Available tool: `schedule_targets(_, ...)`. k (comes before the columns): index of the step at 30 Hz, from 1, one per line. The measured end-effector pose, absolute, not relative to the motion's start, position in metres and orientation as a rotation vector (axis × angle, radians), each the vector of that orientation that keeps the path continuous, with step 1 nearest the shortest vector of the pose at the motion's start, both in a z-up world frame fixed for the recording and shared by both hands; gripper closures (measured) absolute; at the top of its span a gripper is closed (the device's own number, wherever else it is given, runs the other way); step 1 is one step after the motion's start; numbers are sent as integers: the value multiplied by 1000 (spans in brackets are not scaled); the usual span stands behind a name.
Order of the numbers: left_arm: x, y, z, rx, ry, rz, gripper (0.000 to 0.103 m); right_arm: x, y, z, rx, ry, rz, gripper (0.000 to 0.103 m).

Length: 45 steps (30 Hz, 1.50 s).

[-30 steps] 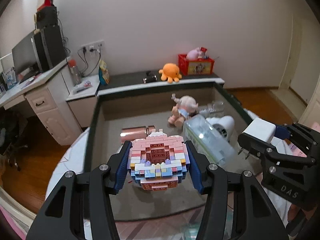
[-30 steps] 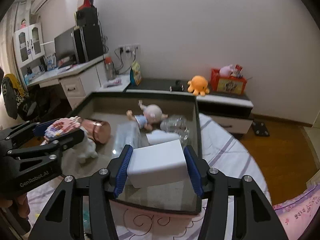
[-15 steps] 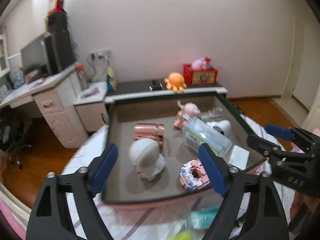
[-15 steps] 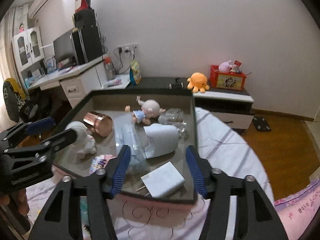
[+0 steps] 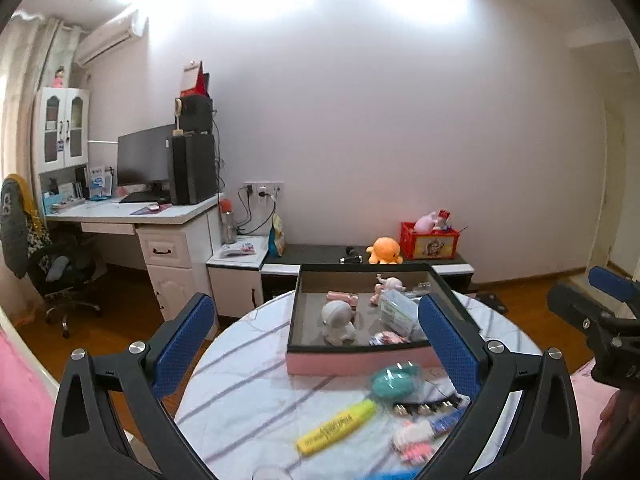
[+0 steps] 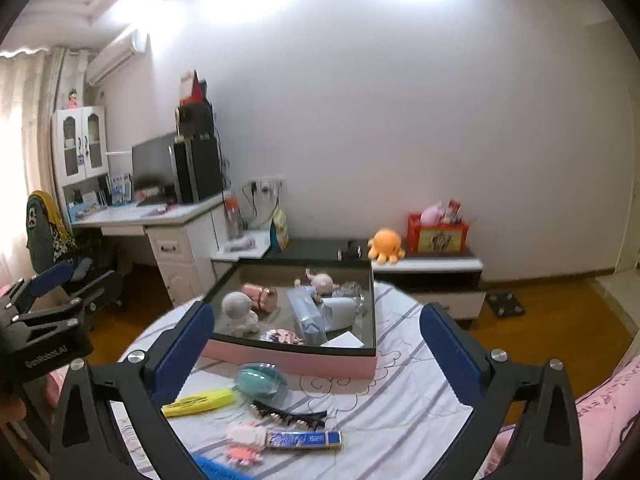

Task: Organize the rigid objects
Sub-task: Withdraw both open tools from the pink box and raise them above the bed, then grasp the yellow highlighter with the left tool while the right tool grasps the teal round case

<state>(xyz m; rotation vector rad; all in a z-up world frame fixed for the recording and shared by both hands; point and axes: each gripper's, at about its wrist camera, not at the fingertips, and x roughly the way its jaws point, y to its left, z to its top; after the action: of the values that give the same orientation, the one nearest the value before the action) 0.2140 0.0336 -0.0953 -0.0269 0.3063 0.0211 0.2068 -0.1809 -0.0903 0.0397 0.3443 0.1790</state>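
**Stock on the round table: one box, loose items ahead of it**

We count two grippers. The left gripper [image 5: 316, 344] and the right gripper [image 6: 316, 350] each have just been opening; jaws spread wide, nothing between them.

One pink box [image 6: 288, 354], beyond both sets of jaws, long axis running across our view. Inside we count: one white figurine [image 6: 239, 312], one copper cup [image 6: 262, 296] lying on its side, one doll [image 6: 320, 282], one brick model [image 6: 282, 336], one white block [image 6: 346, 340].

On the striped cloth [image 6: 400, 400], nearer the jaws: one yellow highlighter [image 6: 200, 398], long axis left-right; one teal pouch [image 6: 258, 378]; one hair clip [image 6: 290, 418]; one blue bar [image 6: 304, 439].
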Motion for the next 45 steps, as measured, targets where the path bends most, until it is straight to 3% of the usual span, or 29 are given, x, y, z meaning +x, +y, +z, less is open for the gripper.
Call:
schedule_targets(9,137,23,-85,20,244,7,0,138,-170,-83,32,261,118,0)
schedule_targets(18,108,15,-70,75,183,9,0,107,-166,-74,11,212,82,0)
schedule_targets(45,116,18,-82,69,232,7,0,110,-170,-87,14,264,65,0)
